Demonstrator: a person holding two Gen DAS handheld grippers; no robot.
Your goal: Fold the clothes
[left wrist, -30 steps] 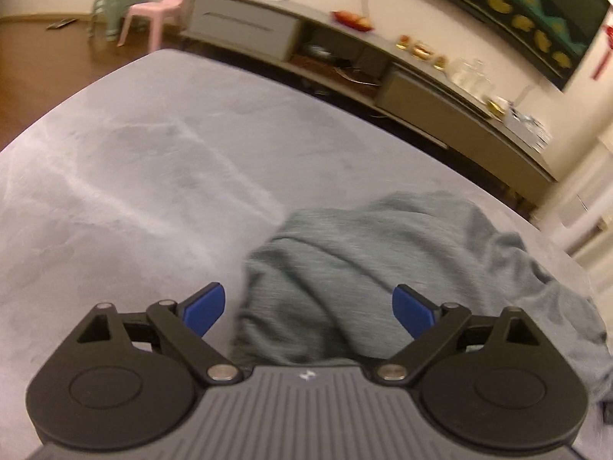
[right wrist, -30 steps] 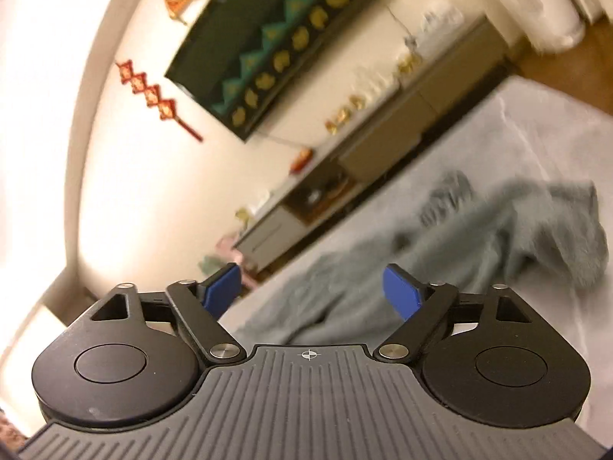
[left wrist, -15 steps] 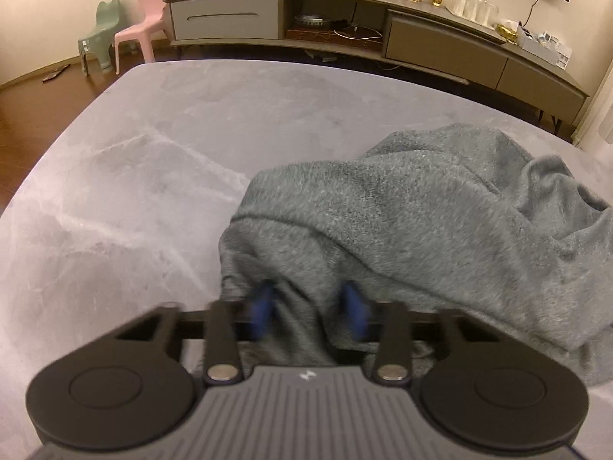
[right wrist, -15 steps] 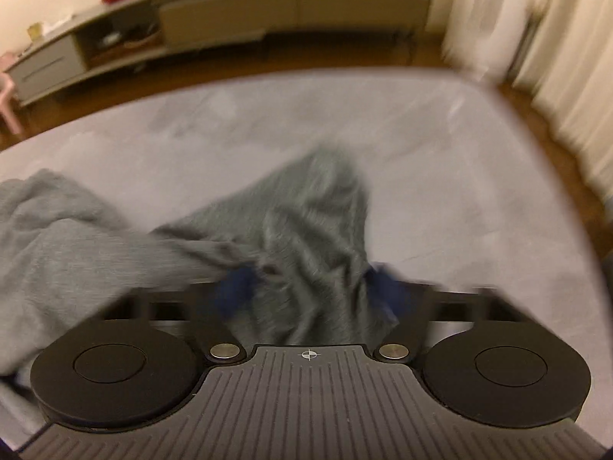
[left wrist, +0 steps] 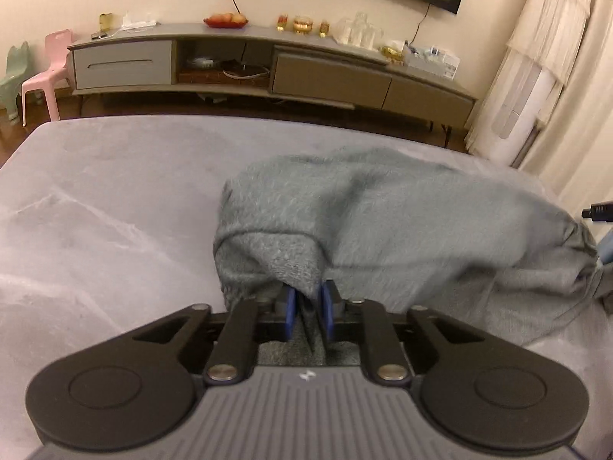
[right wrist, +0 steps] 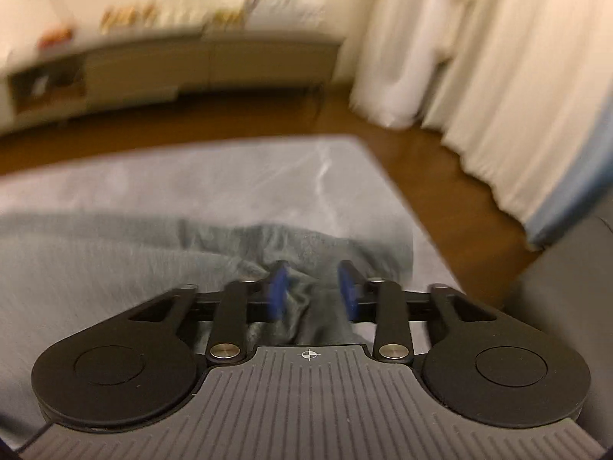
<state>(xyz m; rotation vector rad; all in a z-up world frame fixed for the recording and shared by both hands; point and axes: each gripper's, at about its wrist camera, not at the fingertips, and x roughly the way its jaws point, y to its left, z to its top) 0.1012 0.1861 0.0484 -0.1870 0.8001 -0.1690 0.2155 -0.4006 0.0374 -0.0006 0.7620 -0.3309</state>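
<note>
A grey knit garment point(left wrist: 402, 222) lies bunched on the grey marbled table point(left wrist: 95, 207). My left gripper point(left wrist: 308, 304) is shut on a fold at the garment's near left edge, and the cloth drapes over the blue pads. In the blurred right wrist view the same garment point(right wrist: 214, 245) runs leftward across the table point(right wrist: 237, 176). My right gripper point(right wrist: 312, 291) has its blue fingers partly closed around a bunch of the cloth at the garment's right end, near the table's right edge.
A long low sideboard point(left wrist: 268, 69) with small items stands against the far wall. A pink chair point(left wrist: 42, 73) and a green chair point(left wrist: 11, 76) are at the far left. White curtains point(right wrist: 517, 76) hang on the right over wooden floor point(right wrist: 440, 176).
Both grippers went from wide open above the garment to closed on it. The left pads have shut fully on a fold; the right fingers have narrowed around the cloth while the view swings.
</note>
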